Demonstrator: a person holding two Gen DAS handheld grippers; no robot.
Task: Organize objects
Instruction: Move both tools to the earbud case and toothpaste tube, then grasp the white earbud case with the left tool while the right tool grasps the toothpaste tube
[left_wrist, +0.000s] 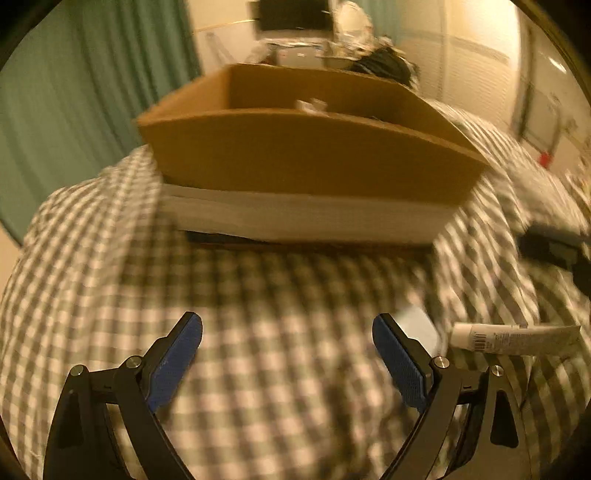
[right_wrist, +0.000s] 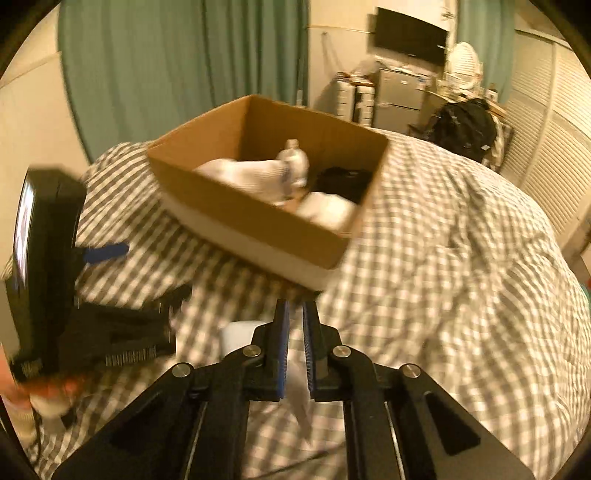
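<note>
A brown cardboard box (left_wrist: 310, 155) stands on a checked bedspread (left_wrist: 258, 295); the right wrist view shows the box (right_wrist: 258, 218) holding white socks (right_wrist: 258, 170) and a dark item (right_wrist: 343, 181). My left gripper (left_wrist: 288, 332) is open and empty, low over the bedspread in front of the box. A white tube (left_wrist: 513, 338) lies just right of it. My right gripper (right_wrist: 294, 317) is shut on that white tube (right_wrist: 299, 398), which hangs down between its fingers. The left gripper's body (right_wrist: 48, 266) shows at the left of the right wrist view.
A small white object (right_wrist: 236, 334) lies on the bedspread by the right gripper. Green curtains (right_wrist: 166, 66) hang behind the bed. A black bag (right_wrist: 465, 125), a cabinet and a wall screen (right_wrist: 410, 37) stand at the far side.
</note>
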